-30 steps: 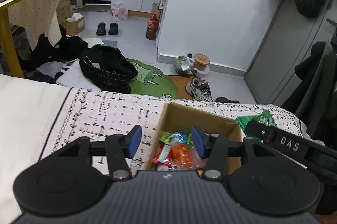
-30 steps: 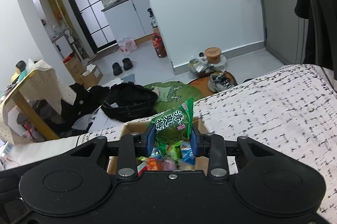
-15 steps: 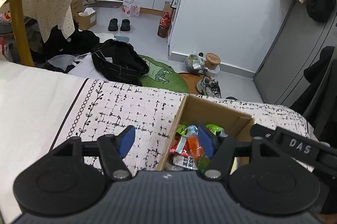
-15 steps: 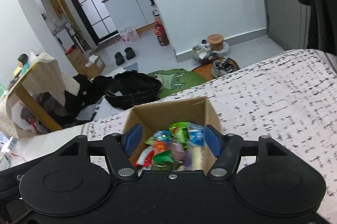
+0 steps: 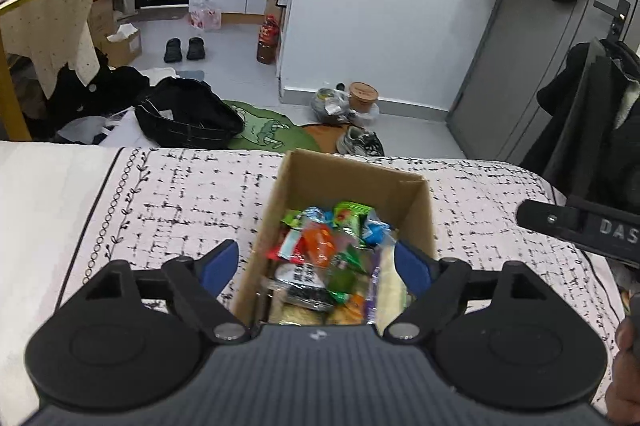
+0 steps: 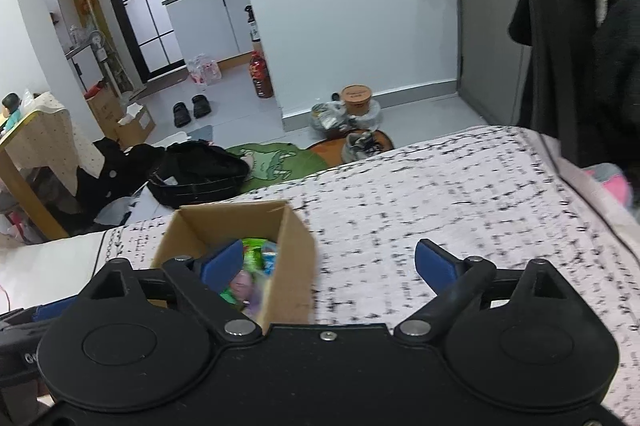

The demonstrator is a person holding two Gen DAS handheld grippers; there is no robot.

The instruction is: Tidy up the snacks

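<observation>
From the left wrist view, the open brown cardboard box sits on the white bedspread with a black grid print and serves as the landmark: inside it lies a heap of small bright snack packets in green, orange, red and blue, filling its floor. The left gripper hovers just above the near end of that box, its blue-padded jaws opening wide with nothing pinched between them, only the packets lying below. No loose snack shows on the bedspread around the box, so the sorting looks far along, perhaps near its end. To the right of the box, a black bar carries the white letters "DAS"; a black-and-white packet in the box bears print too small to read. In the right wrist view, the same box lies low and to the left, and the right gripper is to its right, straddling the box's right wall, jaws opening and holding nothing. The bedspread right of the box is bare of snacks here, and no readable writing appears.
</observation>
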